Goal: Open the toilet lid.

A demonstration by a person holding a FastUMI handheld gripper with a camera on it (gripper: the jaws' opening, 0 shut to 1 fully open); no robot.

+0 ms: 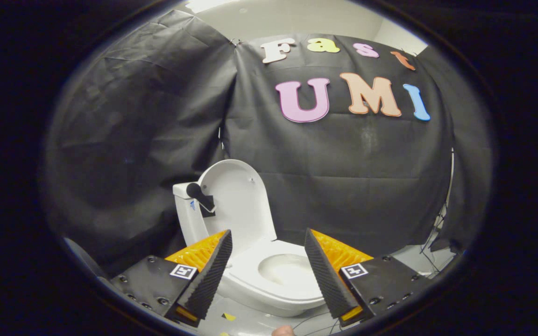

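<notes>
A white toilet (269, 280) stands on the floor ahead of me, in front of the black cloth wall. Its lid (238, 200) stands upright, leaning back against the white tank (188, 210), so the seat and the bowl opening (284, 268) lie bare. A dark knob-like handle (200, 196) sticks out at the tank's side next to the lid. My gripper (267, 242) is open, with its two fingers spread wide apart and nothing between them. The seat and bowl lie just beyond and between the fingertips, not touched.
Black cloth hangs behind and to the left of the toilet. Thin cables (432, 252) trail on the pale floor at the right. A fingertip of a person (282, 331) shows at the very bottom near the floor.
</notes>
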